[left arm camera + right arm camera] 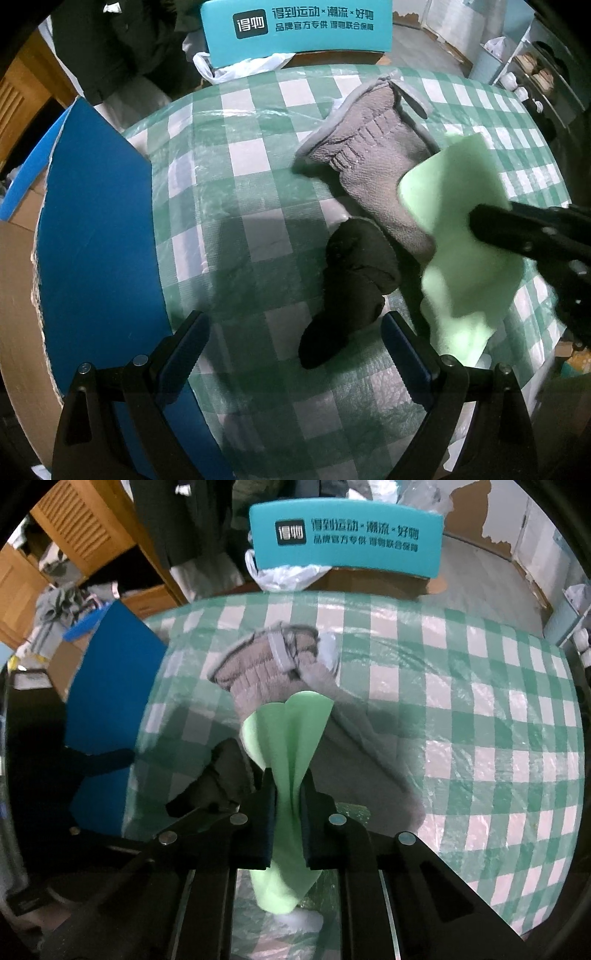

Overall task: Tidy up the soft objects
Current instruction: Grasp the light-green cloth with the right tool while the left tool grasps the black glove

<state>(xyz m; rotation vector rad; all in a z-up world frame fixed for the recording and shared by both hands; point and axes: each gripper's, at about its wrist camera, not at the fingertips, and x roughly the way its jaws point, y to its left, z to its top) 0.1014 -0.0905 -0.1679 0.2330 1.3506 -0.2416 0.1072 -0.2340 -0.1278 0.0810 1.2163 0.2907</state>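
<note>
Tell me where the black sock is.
The black sock lies on the checked tablecloth in the left wrist view, between the open left gripper's fingers.

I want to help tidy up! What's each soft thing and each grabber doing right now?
green cloth: pinched and bunched in the right gripper.
grey knitted sock: lying flat on the checked tablecloth, partly under the green cloth.
black sock: crumpled on the tablecloth, untouched.
left gripper: open, holding nothing.
</note>
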